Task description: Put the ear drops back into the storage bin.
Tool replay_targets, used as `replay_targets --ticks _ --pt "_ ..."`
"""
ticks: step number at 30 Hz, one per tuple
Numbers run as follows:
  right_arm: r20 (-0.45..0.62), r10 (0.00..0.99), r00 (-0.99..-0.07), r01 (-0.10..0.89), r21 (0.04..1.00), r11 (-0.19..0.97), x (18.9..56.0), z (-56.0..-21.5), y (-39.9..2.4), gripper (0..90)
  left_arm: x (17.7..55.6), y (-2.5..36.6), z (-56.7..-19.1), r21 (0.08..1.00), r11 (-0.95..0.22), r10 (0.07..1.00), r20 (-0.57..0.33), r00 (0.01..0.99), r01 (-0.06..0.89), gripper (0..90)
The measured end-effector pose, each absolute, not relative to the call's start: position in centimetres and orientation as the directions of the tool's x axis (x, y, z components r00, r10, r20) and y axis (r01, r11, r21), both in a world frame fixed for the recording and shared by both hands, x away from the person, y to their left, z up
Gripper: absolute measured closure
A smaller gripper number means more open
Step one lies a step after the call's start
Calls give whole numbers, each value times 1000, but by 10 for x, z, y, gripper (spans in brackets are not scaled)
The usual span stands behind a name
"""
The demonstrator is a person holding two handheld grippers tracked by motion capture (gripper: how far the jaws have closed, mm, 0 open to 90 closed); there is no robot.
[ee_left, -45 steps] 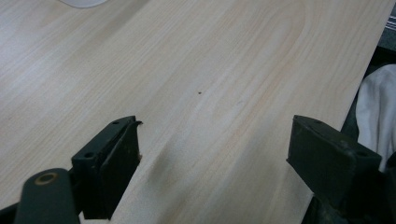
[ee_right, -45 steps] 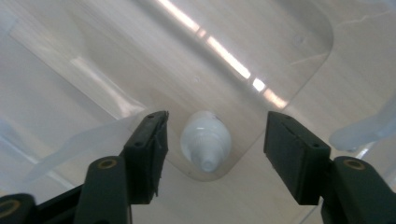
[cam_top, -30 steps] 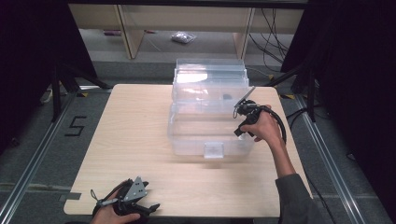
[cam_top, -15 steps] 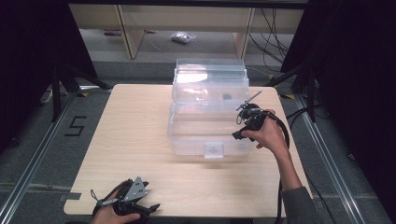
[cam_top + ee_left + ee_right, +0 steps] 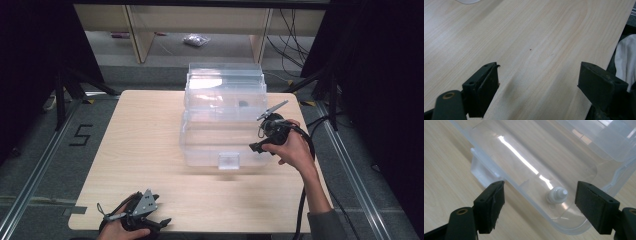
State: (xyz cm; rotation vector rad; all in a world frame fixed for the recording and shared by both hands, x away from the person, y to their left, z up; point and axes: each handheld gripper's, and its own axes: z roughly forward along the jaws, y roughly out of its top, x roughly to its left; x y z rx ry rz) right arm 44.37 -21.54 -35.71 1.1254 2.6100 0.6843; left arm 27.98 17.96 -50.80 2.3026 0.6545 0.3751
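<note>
"Where was the right gripper when you looked?"

"Over the near right corner of the clear plastic box, which stood about mid-table on the wooden table with its lid tipped up at the back. The person's right hand held the gripper just at the box's right end."

"And its jaws?"

"Spread wide; they had just been opening. Nothing was between the pads. From the right gripper view I could see a small white cap lying on the bottom of the box, in the gap between the jaws but below them, through the clear plastic."

"Was it touching the cap?"

"No, both pads stood apart from it."

"What about the left gripper?"

"Down at the near left edge of the table, in the left hand. Its jaws were spread too, with bare tabletop between them. It was well apart from the box."
</note>
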Motion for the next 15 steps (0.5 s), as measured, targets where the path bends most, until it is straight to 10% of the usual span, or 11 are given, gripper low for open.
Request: replay_targets --ticks 15 --pt "-18 713 -701 600 525 603 425 -355 -218 247 280 180 -508 699 -625 552 80 830 348 163"
